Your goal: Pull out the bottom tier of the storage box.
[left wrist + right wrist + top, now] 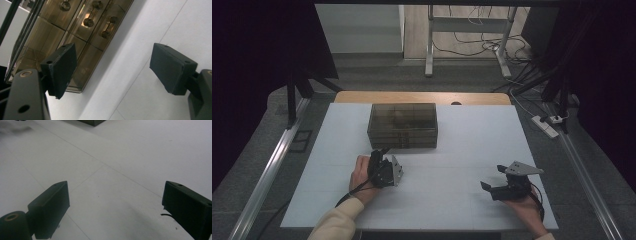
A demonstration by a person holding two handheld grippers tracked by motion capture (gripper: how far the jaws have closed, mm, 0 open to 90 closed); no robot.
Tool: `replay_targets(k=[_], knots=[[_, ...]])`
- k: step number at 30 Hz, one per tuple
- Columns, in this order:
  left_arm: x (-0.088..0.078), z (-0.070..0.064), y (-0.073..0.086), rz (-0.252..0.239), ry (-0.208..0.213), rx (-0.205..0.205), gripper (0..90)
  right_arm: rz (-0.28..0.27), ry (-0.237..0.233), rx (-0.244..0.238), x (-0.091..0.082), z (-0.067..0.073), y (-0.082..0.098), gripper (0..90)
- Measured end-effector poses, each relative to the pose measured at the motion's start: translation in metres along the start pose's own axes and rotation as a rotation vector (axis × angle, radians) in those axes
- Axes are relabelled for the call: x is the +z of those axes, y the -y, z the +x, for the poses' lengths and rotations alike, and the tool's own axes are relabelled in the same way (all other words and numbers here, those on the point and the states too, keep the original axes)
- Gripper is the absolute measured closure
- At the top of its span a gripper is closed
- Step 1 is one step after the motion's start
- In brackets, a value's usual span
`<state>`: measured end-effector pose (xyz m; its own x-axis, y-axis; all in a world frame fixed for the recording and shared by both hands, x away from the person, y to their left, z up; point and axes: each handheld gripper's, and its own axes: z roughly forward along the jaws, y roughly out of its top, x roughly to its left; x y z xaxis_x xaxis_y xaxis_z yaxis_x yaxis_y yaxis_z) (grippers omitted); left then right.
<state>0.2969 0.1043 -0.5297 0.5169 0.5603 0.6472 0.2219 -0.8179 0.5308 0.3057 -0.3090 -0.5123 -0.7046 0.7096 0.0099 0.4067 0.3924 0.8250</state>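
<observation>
Left side of the table [312, 165], white top: the person's left hand [360, 175] holds the left gripper [379, 152] just in front of a smoky brown translucent drawer box [402, 125], tips aimed at the box's near left corner. Jaws stand wide apart, nothing between them. In the left gripper view the left gripper [112, 67] looks along its two black jaws at the box front [75, 45], which runs tilted across the frame (camera is rolled with the hand); small round drawer knobs [88, 22] show through the tinted wall. One jaw overlaps the box's lower edge in that view; whether it touches I cannot tell.

Centre: the drawer box sits on the far half of the white top, square to the table edge, closed, well apart from the right hand.

Right side: the right hand [524, 205] holds the right gripper [492, 177] low over bare table near the front right corner, grey plate on top. In the right gripper view the right gripper [115, 202] has its jaws spread wide, only white surface between them; a dark corner of the box [91, 122] shows at the top edge.
</observation>
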Motion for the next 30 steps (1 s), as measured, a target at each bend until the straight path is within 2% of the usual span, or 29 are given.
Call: replay_targets(k=[11, 12, 14, 15, 20, 22, 30], knots=[[0.0042, -0.002, -0.0013, -0.004, -0.002, -0.002, 22.2, 0.0, 0.001, -0.001, 0.0, 0.0003, 0.0, 7.3], [0.0034, -0.0009, -0.0017, 0.011, -0.002, 0.018, 22.4, 0.0, 0.001, -0.001, 0.0, 0.0003, 0.0, 7.2], [0.0039, -0.0012, -0.0022, 0.01, -0.004, 0.02, 22.8, 0.001, 0.001, -0.002, -0.0001, 0.0003, -0.0001, 7.2], [0.0053, -0.0025, -0.0023, -0.005, -0.004, 0.004, 23.1, 0.0, 0.001, -0.001, -0.0001, 0.0004, 0.0, 7.2], [0.0065, -0.0031, -0.0032, -0.006, -0.004, 0.009, 25.1, 0.001, 0.001, -0.001, 0.0001, 0.0002, 0.0, 7.2], [0.0061, -0.0022, -0.0038, 0.013, -0.003, 0.033, 26.0, 0.002, 0.002, -0.002, 0.0002, 0.0003, 0.0, 7.2], [0.0093, -0.0023, -0.0041, 0.02, -0.006, 0.039, 29.5, 0.004, 0.001, -0.003, 0.0003, 0.0002, 0.0, 7.2]])
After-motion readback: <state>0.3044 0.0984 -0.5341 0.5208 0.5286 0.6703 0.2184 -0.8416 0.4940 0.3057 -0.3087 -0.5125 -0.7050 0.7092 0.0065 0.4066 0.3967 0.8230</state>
